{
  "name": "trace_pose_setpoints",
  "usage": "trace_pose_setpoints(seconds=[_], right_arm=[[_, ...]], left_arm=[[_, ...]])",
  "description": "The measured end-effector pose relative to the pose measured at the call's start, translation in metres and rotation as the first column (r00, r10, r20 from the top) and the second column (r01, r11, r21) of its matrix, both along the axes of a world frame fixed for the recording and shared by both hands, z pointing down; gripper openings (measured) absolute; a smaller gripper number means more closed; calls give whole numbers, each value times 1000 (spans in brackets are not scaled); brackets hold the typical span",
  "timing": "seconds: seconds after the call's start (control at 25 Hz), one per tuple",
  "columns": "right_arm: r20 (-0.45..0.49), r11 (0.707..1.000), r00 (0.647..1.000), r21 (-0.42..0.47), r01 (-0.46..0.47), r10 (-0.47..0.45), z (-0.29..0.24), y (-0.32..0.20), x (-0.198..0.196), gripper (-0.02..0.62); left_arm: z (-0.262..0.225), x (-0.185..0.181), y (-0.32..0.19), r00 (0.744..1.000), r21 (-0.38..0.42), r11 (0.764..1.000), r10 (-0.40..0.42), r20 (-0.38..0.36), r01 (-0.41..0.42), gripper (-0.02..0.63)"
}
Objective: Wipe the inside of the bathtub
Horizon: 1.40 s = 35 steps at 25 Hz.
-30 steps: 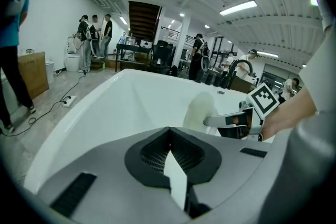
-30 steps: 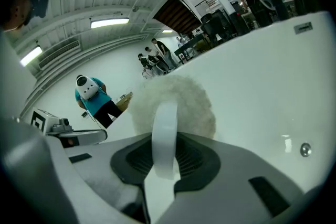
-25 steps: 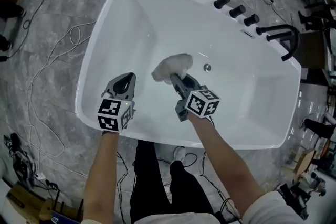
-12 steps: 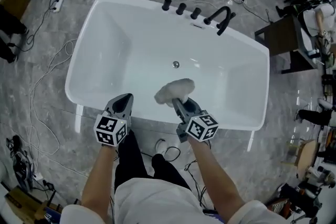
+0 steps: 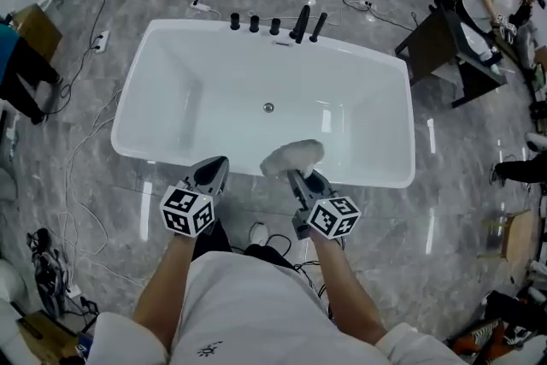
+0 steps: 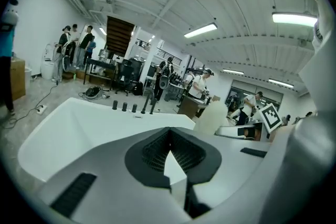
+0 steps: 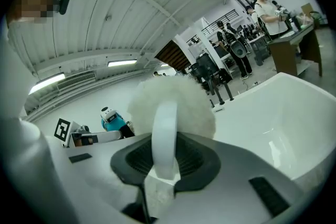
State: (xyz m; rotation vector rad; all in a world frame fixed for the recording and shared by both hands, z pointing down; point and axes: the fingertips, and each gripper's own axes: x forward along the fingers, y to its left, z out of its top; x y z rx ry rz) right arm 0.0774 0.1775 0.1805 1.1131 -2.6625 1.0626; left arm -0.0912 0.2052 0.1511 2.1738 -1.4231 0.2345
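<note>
One white bathtub [image 5: 197,90] fills the middle of the head view, a rounded-corner rectangle of smooth glossy material, with a small round metal drain [image 5: 268,108] in its floor. On its far rim stand three short black knobs [image 5: 254,22] and, just right of them, a black faucet [image 5: 301,23]. The right gripper [image 5: 297,176] has its jaws clamped on the flat white handle of a fluffy white duster [image 5: 293,156], whose soft round head sits over the tub's near rim, right of centre. The left gripper [image 5: 213,170] is held just left of it, also at the near rim, its dark ribbed jaws closed tip to tip with nothing between them. Grey marbled floor [image 5: 444,150] surrounds the tub and gleams with reflected light. Thin cables [image 5: 81,158] loop loosely across it on the left, well apart from the grippers. A dark desk [image 5: 444,47] stands on the far right, beyond the tub's right end, with a person beside it.
</note>
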Motion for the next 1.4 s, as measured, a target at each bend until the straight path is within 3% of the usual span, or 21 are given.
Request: trace_pose_setpoints(seconds=[0.2, 0.4, 0.6, 0.92, 1.4], right_arm=[[-19, 998, 1000, 55, -7, 8, -21, 36, 46, 94], [-68, 990, 997, 142, -12, 22, -47, 54, 58, 94], [-89, 983, 995, 182, -26, 43, -66, 65, 54, 92], [-101, 977, 989, 194, -91, 112, -81, 87, 35, 94], [-125, 975, 984, 197, -103, 129, -80, 95, 0, 93]], left_arm=[[-14, 44, 40, 996, 7, 996, 87, 34, -87, 9], [-30, 61, 52, 986, 56, 988, 140, 87, -145, 9], [-49, 42, 56, 984, 100, 982, 151, 100, -161, 9], [-54, -1, 70, 981, 101, 980, 157, 117, -169, 9], [-58, -32, 74, 977, 121, 973, 182, 115, -195, 9]])
